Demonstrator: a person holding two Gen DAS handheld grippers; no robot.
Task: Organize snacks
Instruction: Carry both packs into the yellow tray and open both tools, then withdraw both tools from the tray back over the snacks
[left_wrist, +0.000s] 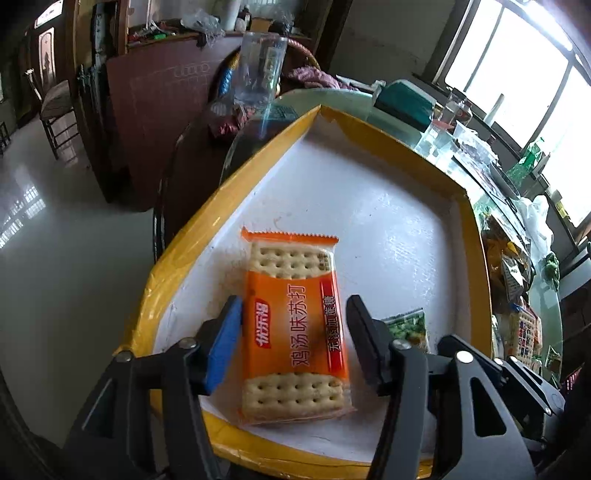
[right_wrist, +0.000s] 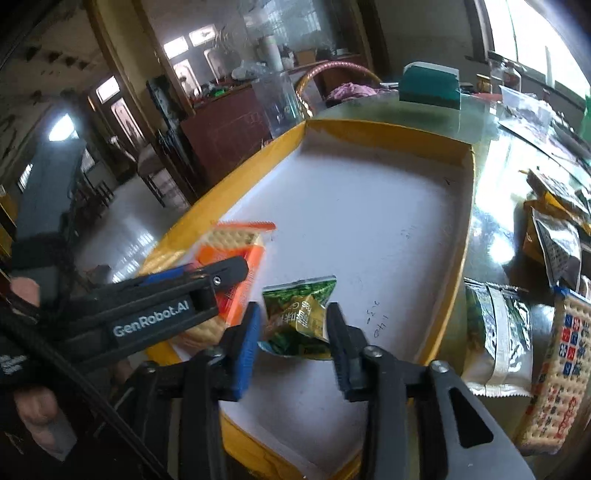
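1. Left hand-held gripper (left_wrist: 293, 343) hangs over the near left of a yellow-rimmed tray (left_wrist: 476, 258), jaws parted either side of an orange cracker packet (left_wrist: 293, 328) that lies flat on the white floor, pads apparently clear of it.
2. Right hand-held gripper (right_wrist: 293, 345), just to the right, stands released around a green snack pouch (right_wrist: 299, 317) resting in the tray.
3. Two snacks look delivered; more packets (right_wrist: 495, 332) wait on the glass worktop (right_wrist: 491, 206) beyond the tray's right rim, so most of the sorting appears left.
4. Far half of the tray is bare, giving room to set more down; its raised rim and the two tools' closeness are the likely snags when lifting out.
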